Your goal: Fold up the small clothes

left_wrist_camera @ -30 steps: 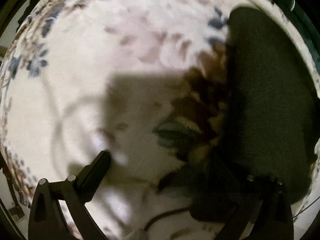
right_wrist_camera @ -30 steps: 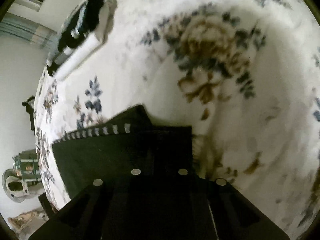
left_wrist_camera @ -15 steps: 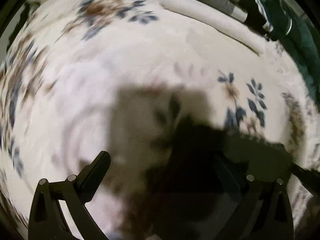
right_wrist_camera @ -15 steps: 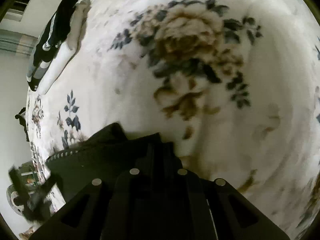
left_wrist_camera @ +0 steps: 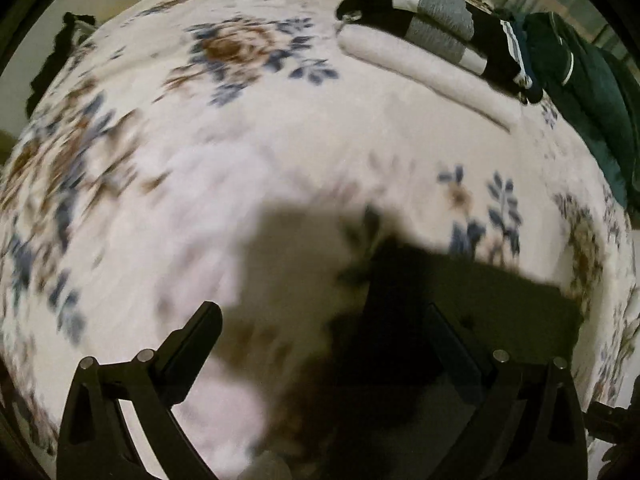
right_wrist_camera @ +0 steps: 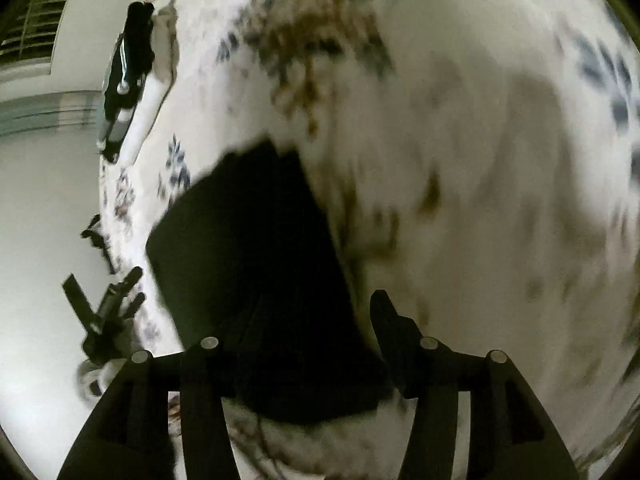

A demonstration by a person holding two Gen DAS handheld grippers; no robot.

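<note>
Now, garment: dark folded cloth (right_wrist_camera: 256, 272) flat on the floral blanket (right_wrist_camera: 480, 160), at 7 o'clock in the right wrist view.
Right gripper (right_wrist_camera: 304, 320): jaws just opening, spread above cloth.
Left gripper (left_wrist_camera: 324, 320): fingers spread, empty.
Around: stacked clothes (left_wrist_camera: 432, 36) at 1 o'clock; white wall (right_wrist_camera: 36, 184) at 9.

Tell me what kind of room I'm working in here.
Probably a bedroom. The work surface is a soft floral blanket spread like bedding, a stack of folded clothes sits at its far edge, and a dark garment lies on it, with a plain wall beyond.
</note>
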